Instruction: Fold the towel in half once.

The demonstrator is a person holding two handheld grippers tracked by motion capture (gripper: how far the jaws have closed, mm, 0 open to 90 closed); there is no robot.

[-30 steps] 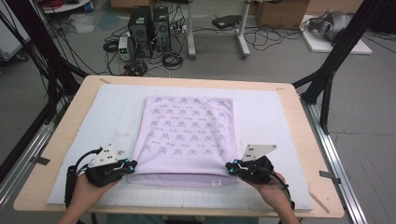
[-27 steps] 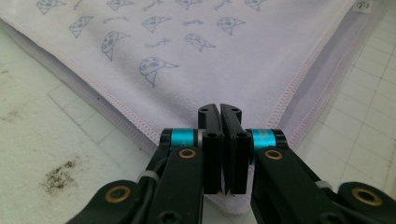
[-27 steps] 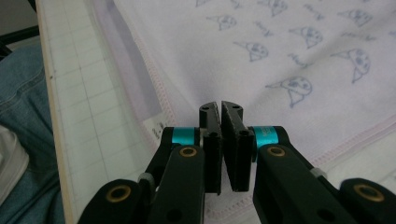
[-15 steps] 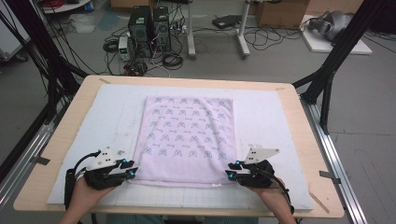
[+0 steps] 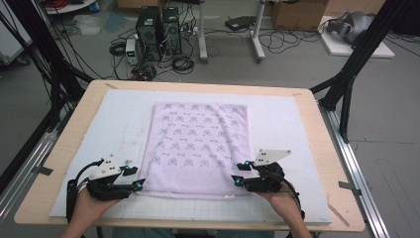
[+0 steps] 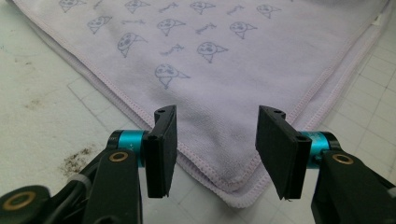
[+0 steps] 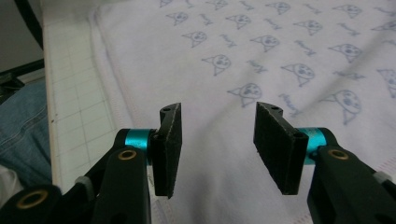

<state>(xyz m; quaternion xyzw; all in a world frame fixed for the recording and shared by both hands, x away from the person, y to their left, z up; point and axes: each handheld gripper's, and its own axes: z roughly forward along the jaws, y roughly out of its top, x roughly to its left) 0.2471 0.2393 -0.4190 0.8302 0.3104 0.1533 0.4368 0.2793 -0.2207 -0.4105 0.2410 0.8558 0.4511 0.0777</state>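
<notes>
Towel (image 5: 198, 146): pale lilac w/ small printed motifs, folded to a rectangle, lying flat on the white mat (image 5: 287, 124), roughly mid-table, long axis running away from you. Near edge sits close to your side of the mat; a double layer of stitched hem shows at the near left corner in the left gripper view (image 6: 233, 186).

Your left gripper (image 5: 130, 179) sits at the towel's near left corner, jaws pointing in at it. In the left gripper view the jaws stand well apart, approx. half open, w/ the corner lying flat on the mat between and under them; pads (image 6: 161, 154) don't press the cloth. Jaws have just been opening; nothing gripped.

Your right gripper (image 5: 239, 173) is at the near right corner, over the cloth's edge. Right gripper view: jaws apart by abt the same amount, towel (image 7: 261, 60) spread flat below and beyond them, pads (image 7: 169, 149) clear of it. Also just been opening; nothing held.

Both hands come in from the bottom edge, one per corner, well apart w/ the towel's near edge between them.

Outward: mat has a faint grid, dirty smudges left of the towel (image 6: 74, 158). Mat lies on a wooden table (image 5: 317, 134). Beyond the far edge: floor w/ PC towers (image 5: 158, 27), cables, black frame struts either side.
</notes>
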